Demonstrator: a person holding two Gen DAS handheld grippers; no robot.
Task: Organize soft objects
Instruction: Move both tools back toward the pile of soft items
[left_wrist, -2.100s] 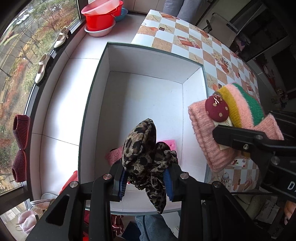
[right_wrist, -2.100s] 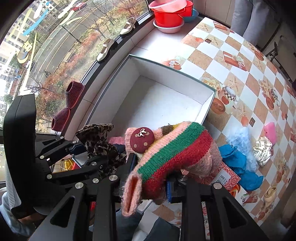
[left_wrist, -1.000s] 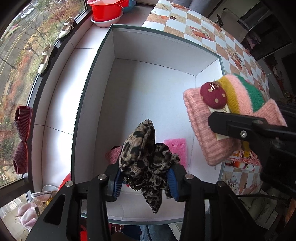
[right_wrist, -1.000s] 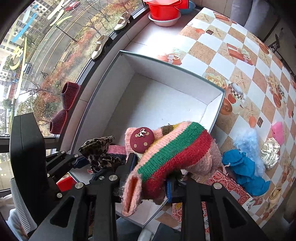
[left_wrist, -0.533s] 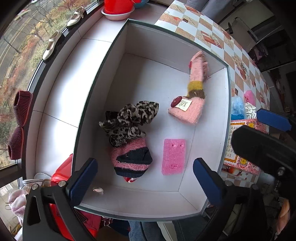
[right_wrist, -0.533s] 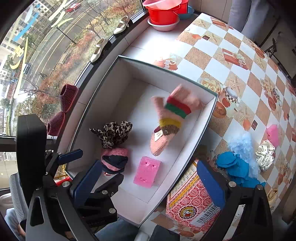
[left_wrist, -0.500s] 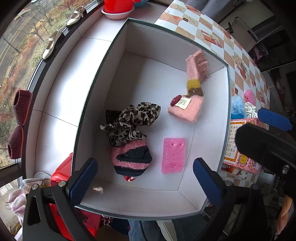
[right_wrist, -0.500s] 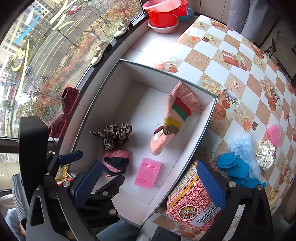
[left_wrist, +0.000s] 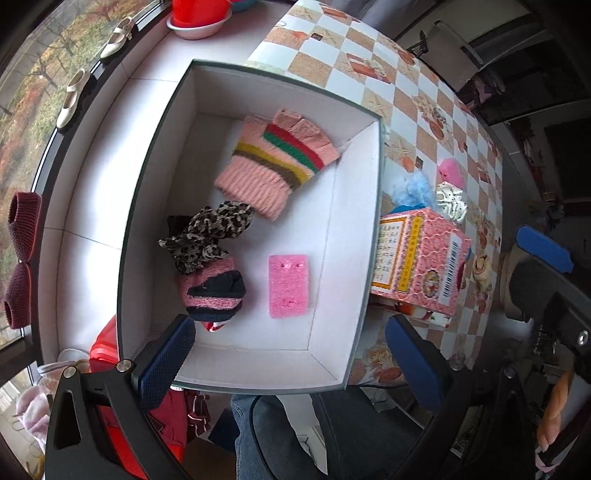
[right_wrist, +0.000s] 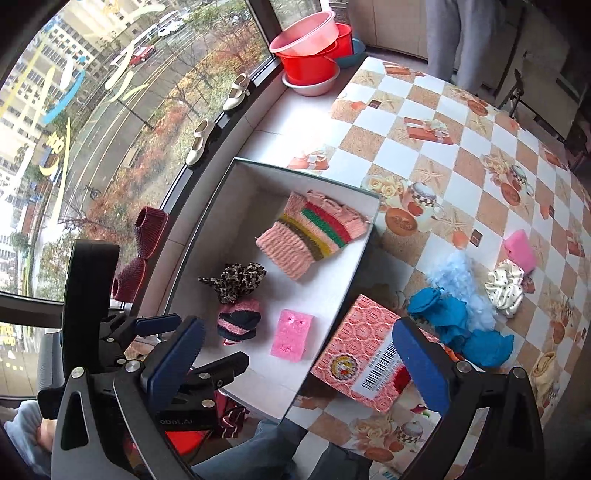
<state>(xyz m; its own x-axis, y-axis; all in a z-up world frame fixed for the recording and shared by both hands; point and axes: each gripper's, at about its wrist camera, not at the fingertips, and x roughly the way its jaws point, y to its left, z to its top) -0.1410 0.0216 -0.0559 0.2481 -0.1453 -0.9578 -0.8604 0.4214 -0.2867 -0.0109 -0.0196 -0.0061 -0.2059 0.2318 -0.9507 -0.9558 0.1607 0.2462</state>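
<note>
Readable writing: the pink patterned carton (right_wrist: 364, 360) just outside the right wall of the white box (left_wrist: 356, 236) carries a barcode and columns of print too small to read. The body of the left gripper, seen in the right wrist view, bears lettering that cannot be made out.

Count inside the white box: four soft items.
- One striped knit piece (left_wrist: 275, 168), pink with red, green, yellow and brown bands, lying flat toward the far end.
- One leopard-print scrunchie (left_wrist: 207, 236), near the left wall, touching the item below it.
- One pink-and-black knit roll (left_wrist: 214, 291).
- One pink sponge (left_wrist: 288, 286), flat on the box floor, apart from the others.

Count on the checkered surface (right_wrist: 461, 147), right of the box: one blue cloth (right_wrist: 458, 328), one pale blue fluffy item (right_wrist: 460, 284), one white dotted scrunchie (right_wrist: 504, 286), one pink sponge block (right_wrist: 519, 251).

Change from 2.1 s ago: the left gripper (left_wrist: 295, 358) then clamped the leopard-print scrunchie and the right gripper (right_wrist: 295, 363) clamped the striped knit piece; both items now lie released in the box. Both sets of fingers now stand wide apart and hold nothing.
</note>
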